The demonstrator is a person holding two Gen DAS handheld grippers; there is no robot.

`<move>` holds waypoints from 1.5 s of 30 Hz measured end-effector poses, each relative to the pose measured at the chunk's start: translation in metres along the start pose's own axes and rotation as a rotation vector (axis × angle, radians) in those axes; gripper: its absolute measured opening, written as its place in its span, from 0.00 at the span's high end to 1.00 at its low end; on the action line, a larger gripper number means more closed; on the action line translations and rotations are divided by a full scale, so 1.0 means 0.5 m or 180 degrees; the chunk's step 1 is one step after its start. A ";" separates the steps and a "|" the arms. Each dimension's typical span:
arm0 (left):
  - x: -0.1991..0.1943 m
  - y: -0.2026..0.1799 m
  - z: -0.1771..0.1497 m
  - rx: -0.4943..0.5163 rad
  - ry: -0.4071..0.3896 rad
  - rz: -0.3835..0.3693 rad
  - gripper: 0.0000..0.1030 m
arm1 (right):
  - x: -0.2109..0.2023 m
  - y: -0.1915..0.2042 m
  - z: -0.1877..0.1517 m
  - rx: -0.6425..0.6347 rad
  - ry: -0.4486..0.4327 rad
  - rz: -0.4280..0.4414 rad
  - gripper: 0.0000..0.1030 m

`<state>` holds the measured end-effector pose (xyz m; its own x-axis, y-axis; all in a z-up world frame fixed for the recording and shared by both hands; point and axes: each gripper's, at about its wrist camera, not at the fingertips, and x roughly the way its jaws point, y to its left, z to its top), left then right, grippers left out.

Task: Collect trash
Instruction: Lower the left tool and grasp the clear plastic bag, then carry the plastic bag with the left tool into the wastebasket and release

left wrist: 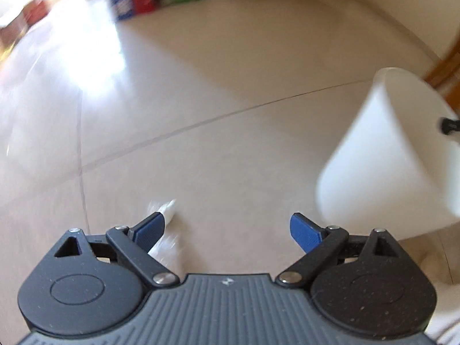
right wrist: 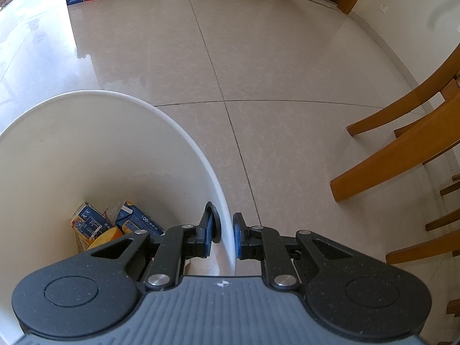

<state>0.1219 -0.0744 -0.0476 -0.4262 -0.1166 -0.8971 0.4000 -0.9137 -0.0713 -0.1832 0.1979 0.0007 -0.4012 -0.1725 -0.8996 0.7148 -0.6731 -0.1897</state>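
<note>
so the white bin [right wrist: 115, 143] already holds part of the job: two drink cartons [right wrist: 115, 227] lie at its bottom. the right gripper [right wrist: 225, 234] is clamped on the bin's rim, one pad inside and one outside. to the left of the bin, a blurred white scrap [left wrist: 168, 221], maybe plastic wrap, lies on the tiled floor [left wrist: 230, 115] and is not yet collected. the left gripper [left wrist: 227, 230] hangs above it with jaws spread wide and nothing held, its left pad just beside the scrap. picking up and dropping remain.
</note>
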 end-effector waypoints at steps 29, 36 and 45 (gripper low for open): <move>0.363 0.117 -0.141 -0.0051 0.0620 0.0836 0.28 | -0.003 0.004 0.001 -0.0038 -0.0001 -0.0043 0.82; 0.352 0.123 -0.151 -0.0091 0.0604 0.0836 0.45 | -0.002 0.004 0.001 -0.0037 0.0002 -0.0046 0.82; 0.281 0.120 -0.127 0.0130 0.0610 0.0671 0.47 | -0.003 0.004 0.004 -0.0013 0.0010 -0.0043 0.82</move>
<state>0.1376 -0.1208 -0.2055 -0.1743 -0.2336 -0.9566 0.4288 -0.8925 0.1398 -0.1821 0.1955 0.0026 -0.4091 -0.1612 -0.8981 0.7117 -0.6724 -0.2035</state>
